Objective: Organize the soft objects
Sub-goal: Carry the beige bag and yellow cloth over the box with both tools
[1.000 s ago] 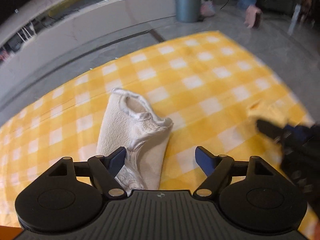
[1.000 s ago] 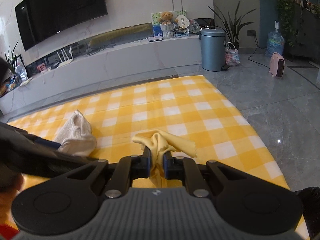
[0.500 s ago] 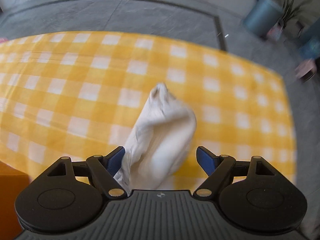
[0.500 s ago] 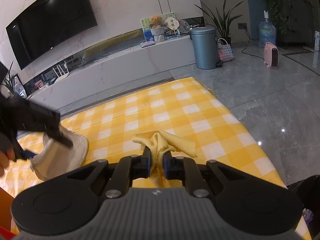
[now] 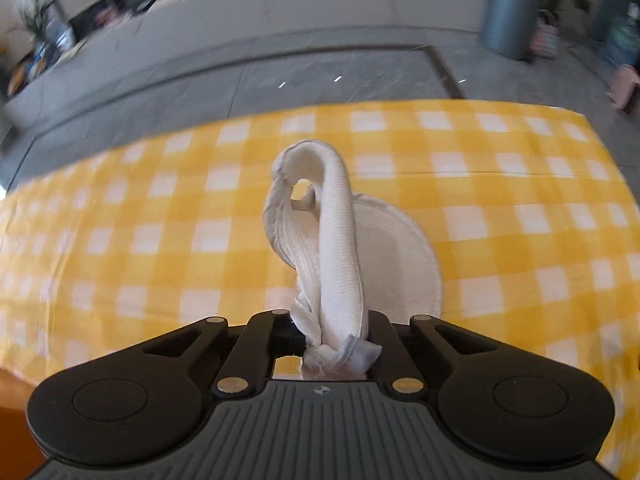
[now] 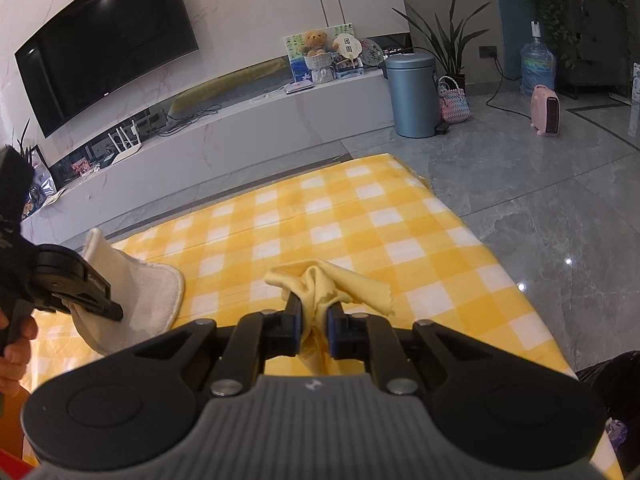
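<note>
Gripping: my left gripper (image 5: 334,334) had just clamped the white cloth (image 5: 332,248) over the yellow checked blanket (image 5: 160,220).
Right gripper (image 6: 314,330): pinched the yellow cloth (image 6: 320,284).
Handling: both seemed light, limp; bunched folds held best.

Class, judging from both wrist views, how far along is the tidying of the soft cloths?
Done: nothing looks folded or put away. In hand: the left gripper has just closed on the white ribbed cloth; the right gripper pinches the crumpled yellow cloth. Left: sorting both off the yellow checked tablecloth.
</note>
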`<state>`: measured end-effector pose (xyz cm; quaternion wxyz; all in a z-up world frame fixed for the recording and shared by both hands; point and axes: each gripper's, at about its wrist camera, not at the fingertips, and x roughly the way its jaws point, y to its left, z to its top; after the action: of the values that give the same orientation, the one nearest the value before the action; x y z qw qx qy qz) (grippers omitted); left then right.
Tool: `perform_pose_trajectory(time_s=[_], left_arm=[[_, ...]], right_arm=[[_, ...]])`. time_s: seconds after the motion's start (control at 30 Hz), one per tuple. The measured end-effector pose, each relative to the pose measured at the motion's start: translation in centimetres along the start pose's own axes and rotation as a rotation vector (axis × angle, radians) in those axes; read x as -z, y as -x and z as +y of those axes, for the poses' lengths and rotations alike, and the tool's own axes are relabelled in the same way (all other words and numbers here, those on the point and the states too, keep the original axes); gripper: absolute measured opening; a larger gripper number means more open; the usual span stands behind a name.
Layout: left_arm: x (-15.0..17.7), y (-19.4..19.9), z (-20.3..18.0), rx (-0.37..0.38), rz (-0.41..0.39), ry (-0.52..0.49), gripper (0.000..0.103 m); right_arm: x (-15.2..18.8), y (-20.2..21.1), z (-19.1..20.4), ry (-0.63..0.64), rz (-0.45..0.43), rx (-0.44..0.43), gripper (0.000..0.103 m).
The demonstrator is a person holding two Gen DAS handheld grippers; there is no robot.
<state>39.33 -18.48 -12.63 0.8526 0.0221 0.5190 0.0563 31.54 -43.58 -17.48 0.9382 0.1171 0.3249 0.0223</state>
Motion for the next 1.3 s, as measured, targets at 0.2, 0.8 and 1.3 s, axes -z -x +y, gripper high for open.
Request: perform_pose_trajectory(time_s=[0.2, 0.8, 1.3], left_arm=[[0.6, 5.9, 0.2, 0.073, -0.143, -0.089, 0.007], [8.7, 20.3, 7.6, 0.1, -0.511, -0.244, 0.007], [18.1, 19.8, 25.7, 0.082, -0.455, 0.061, 0.007]], right_arm=[[-0.2, 1.3, 0.4, 0.004, -0.019, -0.059, 0.01], [-0.6, 13.5, 6.2, 0.019, -0.191, -0.476, 0.01], [3.2, 20.5, 29.2, 0.447, -0.114, -0.762, 0.01]])
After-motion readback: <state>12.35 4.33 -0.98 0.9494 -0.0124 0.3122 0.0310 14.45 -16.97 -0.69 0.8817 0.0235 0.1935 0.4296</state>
